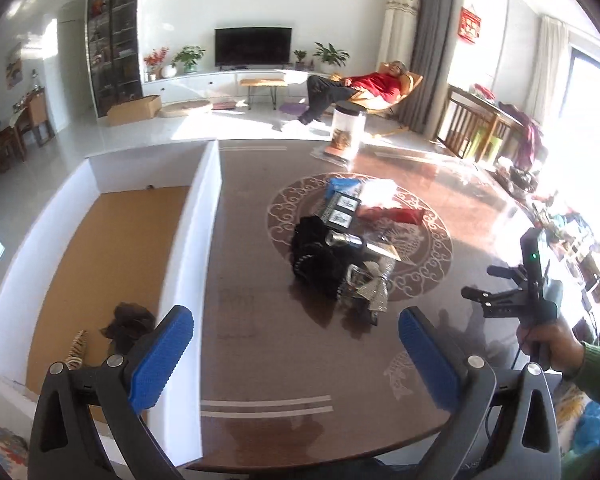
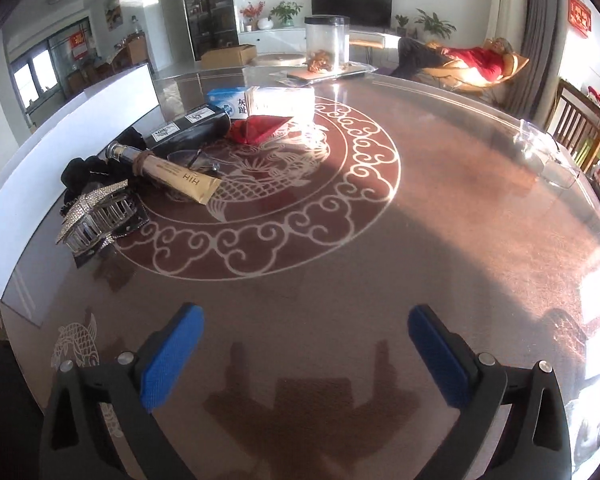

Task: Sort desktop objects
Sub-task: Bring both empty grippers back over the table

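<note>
A pile of small objects lies on the round brown table (image 1: 260, 320): a black cloth item (image 1: 312, 248), a silver sparkly clip (image 2: 96, 216), a gold tube (image 2: 176, 174), a black box (image 2: 188, 128), a red cloth (image 2: 260, 128) and white and blue cartons (image 2: 280, 100). A white box with a cork floor (image 1: 112, 248) stands at the table's left and holds a dark brown item (image 1: 128, 320) and a striped item (image 1: 76, 350). My left gripper (image 1: 296, 356) is open and empty, straddling the box's right wall. My right gripper (image 2: 306, 356) is open and empty above bare table, right of the pile; it also shows in the left wrist view (image 1: 496, 292).
A clear jar (image 2: 326, 44) stands on a flat tray at the table's far edge. A clear plastic item (image 2: 548, 156) lies at the right edge. Wooden chairs (image 2: 580, 128) stand to the right. A person in red (image 1: 364, 88) reclines in a chair beyond the table.
</note>
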A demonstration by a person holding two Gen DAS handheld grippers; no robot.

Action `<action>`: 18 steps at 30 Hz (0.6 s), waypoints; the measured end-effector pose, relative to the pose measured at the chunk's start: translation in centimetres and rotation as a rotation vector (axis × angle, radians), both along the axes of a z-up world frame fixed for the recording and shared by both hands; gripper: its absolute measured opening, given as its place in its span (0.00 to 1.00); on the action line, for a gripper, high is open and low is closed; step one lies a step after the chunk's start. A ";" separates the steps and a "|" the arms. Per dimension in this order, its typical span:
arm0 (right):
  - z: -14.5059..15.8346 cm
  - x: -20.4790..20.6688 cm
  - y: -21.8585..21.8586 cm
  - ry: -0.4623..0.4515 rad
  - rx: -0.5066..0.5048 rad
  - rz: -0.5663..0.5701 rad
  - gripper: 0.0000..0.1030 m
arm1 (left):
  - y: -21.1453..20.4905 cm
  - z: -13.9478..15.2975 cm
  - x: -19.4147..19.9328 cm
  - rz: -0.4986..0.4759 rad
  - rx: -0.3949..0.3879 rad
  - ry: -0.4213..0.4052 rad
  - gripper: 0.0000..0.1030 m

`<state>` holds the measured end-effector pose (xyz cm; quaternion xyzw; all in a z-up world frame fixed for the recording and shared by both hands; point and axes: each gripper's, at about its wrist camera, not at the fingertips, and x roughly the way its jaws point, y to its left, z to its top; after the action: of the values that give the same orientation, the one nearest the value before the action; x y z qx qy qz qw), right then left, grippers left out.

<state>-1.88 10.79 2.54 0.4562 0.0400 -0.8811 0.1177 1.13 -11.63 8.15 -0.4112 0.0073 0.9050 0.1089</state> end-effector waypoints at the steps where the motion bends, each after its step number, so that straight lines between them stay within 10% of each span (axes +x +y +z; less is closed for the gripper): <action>1: -0.3 -0.3 -0.1 -0.019 -0.005 0.003 0.99 | 2.6 -1.6 0.0 -0.037 -0.028 -0.051 1.00; 4: -1.8 -1.3 -1.6 -0.055 -0.007 0.030 0.99 | 7.8 -7.0 -2.0 -0.096 -0.162 -0.164 1.00; 8: -2.7 -2.2 -3.0 -0.057 0.010 0.034 0.99 | 7.7 -12.5 -3.8 -0.105 -0.132 -0.312 1.00; 18: -3.4 -1.3 -3.9 0.002 0.044 0.049 1.00 | 8.7 -14.5 -8.7 -0.093 -0.149 -0.254 1.00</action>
<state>-3.18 6.91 -0.86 0.4567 0.0710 -0.8773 0.1292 -7.56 -2.94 -6.35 -0.5285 0.0795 0.8366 0.1201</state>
